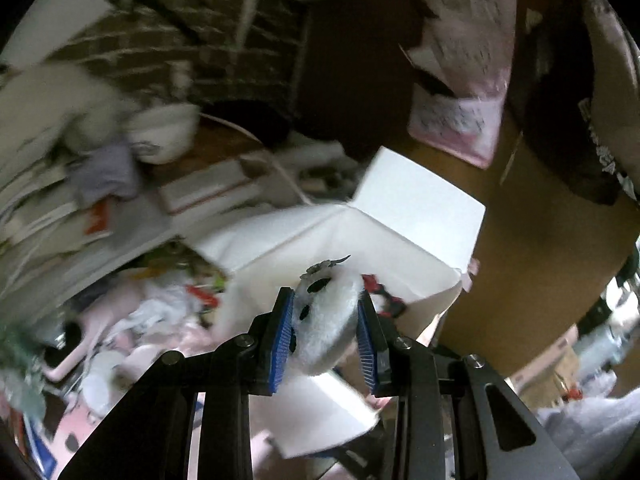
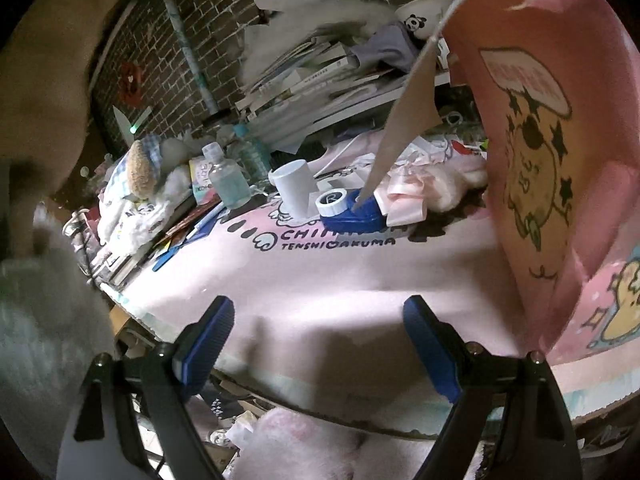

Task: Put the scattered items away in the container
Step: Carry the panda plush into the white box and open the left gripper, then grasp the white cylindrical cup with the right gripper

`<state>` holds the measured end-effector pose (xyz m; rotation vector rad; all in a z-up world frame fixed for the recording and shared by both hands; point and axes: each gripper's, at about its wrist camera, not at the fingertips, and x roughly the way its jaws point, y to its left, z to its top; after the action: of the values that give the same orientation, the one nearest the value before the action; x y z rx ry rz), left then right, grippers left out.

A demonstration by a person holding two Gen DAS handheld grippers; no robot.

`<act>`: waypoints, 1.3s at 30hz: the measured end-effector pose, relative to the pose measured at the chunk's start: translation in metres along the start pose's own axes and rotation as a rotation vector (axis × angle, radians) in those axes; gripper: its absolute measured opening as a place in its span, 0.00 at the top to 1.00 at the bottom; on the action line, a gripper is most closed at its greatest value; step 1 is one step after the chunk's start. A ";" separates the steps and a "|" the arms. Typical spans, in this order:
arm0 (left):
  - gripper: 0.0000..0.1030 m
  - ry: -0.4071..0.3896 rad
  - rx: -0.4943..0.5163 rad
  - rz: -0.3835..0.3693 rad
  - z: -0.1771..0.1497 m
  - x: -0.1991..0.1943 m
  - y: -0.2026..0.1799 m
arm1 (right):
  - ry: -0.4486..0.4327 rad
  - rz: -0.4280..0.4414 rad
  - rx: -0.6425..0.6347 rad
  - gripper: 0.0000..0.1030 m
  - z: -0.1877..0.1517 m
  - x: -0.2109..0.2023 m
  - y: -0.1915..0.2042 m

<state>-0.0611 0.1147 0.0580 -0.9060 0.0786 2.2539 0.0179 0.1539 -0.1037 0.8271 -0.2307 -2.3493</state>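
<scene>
1. The left gripper [image 1: 326,330] is closed on a white fluffy plush toy [image 1: 326,320] with black spots; its two blue pads [image 1: 280,344] press the toy from both sides, and the toy stands out above the fingertips.
2. The toy is held over a white box [image 1: 400,216] whose flaps are open. The inside of the box is mostly hidden behind the toy and the gripper; a small red and black thing [image 1: 380,294] shows just beside the right finger, but I cannot tell if it lies inside the box.
3. Left of the box there is a blurred pile of pink and white items [image 1: 152,316] on the table.
4. The right gripper [image 2: 320,344] is wide open and holds nothing; its blue pads [image 2: 208,336] stand well apart over a pink mat [image 2: 340,272] with printed letters.
5. Farther on the mat lie a blue lens case [image 2: 348,212] with a white cap, a white cup [image 2: 294,184] touching it on the left, and a clear bottle [image 2: 224,180] near the cup.
6. At the right edge a pink paper bag [image 2: 560,160] with cartoon figures stands upright, near the right finger; what is inside it does not show.
</scene>
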 end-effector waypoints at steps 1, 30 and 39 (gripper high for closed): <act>0.76 0.030 0.009 0.001 0.005 0.009 -0.004 | 0.000 0.002 0.001 0.18 0.000 0.000 0.000; 0.20 0.023 -0.030 0.167 0.006 0.007 0.014 | 0.001 0.023 0.002 0.17 -0.001 -0.005 -0.001; 0.15 -0.082 -0.278 0.458 -0.074 -0.053 0.080 | 0.005 0.012 -0.024 0.17 -0.002 -0.001 0.008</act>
<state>-0.0408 0.0015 0.0203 -1.0167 -0.0755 2.7759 0.0239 0.1487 -0.1022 0.8179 -0.2049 -2.3347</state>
